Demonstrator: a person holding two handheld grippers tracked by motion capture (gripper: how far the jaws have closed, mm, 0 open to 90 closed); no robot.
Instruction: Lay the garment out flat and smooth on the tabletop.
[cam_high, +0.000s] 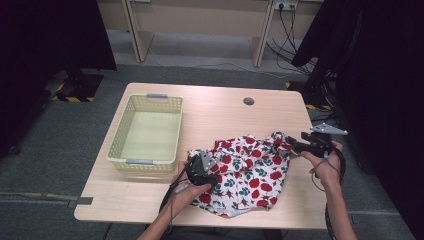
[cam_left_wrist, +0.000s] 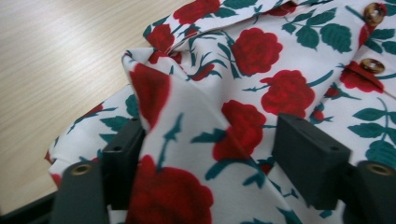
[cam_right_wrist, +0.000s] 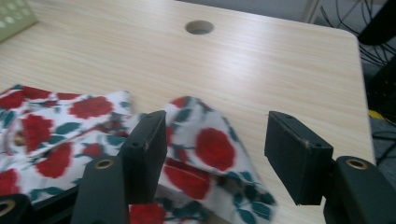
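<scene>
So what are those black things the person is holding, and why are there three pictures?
Those are grippers: hand tools with two black jaws that pinch like big tweezers. A person holds one in each hand.

One picture is from a camera up high, looking down on the wooden table. The other two come from little cameras riding on each gripper, looking along its jaws.

On the table lie a pale green basket with nothing in it and a white cloth with red roses, which has brown buttons.

The left gripper has a raised fold of the cloth between its jaws; I can't tell if they pinch it. The right gripper is at the cloth's far corner with its jaws apart, so it isn't pinching.
</scene>
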